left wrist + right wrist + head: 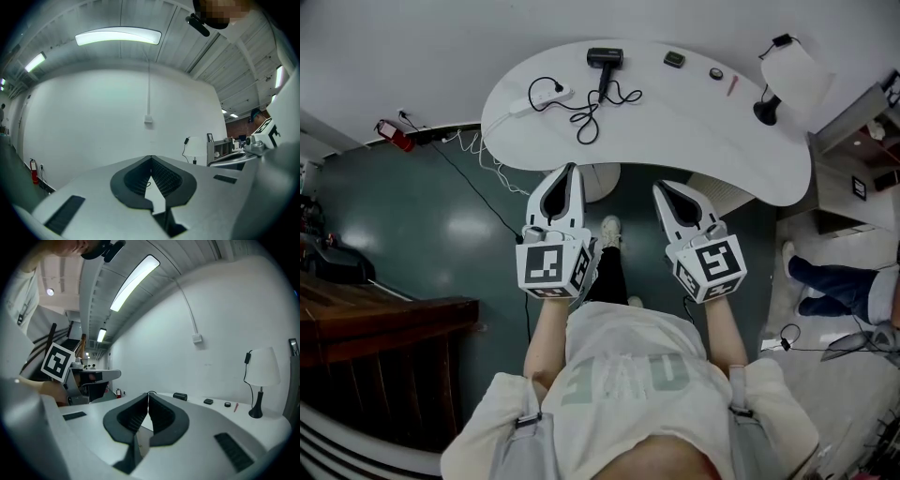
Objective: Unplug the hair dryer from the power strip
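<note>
Test lab or workshop hall, not a home. Marked by a bare white wall (84, 126), ribbed ceiling (180, 44) with strip lights (118, 36), glossy dark-green floor (412, 225), fire extinguisher (397, 137), loose cables (478, 192) on the floor, lone curved table (694, 141) with lamp (792, 75), shelves (218, 151), second person's leg (830, 281) at right.

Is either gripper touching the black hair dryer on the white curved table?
No: the left gripper and right gripper reach only the near edge of the table, and the black hair dryer lies at its far side.
</note>
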Demonstrator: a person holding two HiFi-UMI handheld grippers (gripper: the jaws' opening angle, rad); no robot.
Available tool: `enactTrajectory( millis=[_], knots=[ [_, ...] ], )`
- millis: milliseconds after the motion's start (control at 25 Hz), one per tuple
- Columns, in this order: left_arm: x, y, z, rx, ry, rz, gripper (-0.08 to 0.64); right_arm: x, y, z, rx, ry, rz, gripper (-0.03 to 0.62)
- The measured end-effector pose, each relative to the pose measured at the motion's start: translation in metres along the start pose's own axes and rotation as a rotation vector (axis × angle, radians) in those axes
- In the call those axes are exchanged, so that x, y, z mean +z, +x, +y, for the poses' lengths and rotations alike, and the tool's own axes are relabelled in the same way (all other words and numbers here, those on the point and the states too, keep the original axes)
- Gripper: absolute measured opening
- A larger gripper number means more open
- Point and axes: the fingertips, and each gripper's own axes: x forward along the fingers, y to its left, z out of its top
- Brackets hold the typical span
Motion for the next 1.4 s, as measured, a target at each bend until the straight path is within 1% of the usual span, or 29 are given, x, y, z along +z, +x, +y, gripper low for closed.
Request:
enactTrajectory(
  millis=[160, 320, 480, 680, 840, 960, 1120, 1200, 1320, 1400],
  knots=[
    [-0.007, 0.042, 0.022, -0.009, 0.003, 0.0, 0.014, 0.002, 0.039, -0.026, -0.019, -0.003, 0.009, 0.02],
    [-0.009, 0.097, 0.048, -0.024, -0.023, 0.013, 0.013, 0.012, 0.085, -0.056, -0.045, 0.009, 0.014, 0.02],
    [-0.003, 0.156, 0.069, -0.064, 0.006, 0.01, 0.014, 0.027, 0.137, -0.088, -0.066, 0.001, 0.015, 0.02],
    [0.001, 0.224, 0.105, -0.09, 0.0, 0.013, 0.014, 0.045, 0.204, -0.123, -0.075, 0.03, 0.001, 0.02],
    [0.007, 0.267, 0.139, -0.088, -0.011, -0.008, 0.014, 0.056, 0.254, -0.136, -0.034, 0.086, -0.014, 0.02],
    [0.006, 0.286, 0.154, -0.088, -0.032, -0.012, 0.014, 0.058, 0.276, -0.141, -0.011, 0.108, -0.011, 0.02],
    [0.003, 0.307, 0.161, -0.082, -0.036, -0.008, 0.014, 0.059, 0.299, -0.151, 0.0, 0.052, 0.029, 0.02],
    [0.004, 0.312, 0.163, -0.073, -0.044, -0.016, 0.014, 0.059, 0.307, -0.152, 0.018, 0.029, 0.039, 0.02],
    [0.005, 0.318, 0.168, -0.048, -0.05, -0.028, 0.014, 0.062, 0.319, -0.154, 0.065, 0.025, 0.031, 0.02],
    [0.006, 0.321, 0.17, -0.022, -0.041, -0.024, 0.014, 0.064, 0.326, -0.154, 0.113, 0.011, 0.027, 0.02]
  ],
)
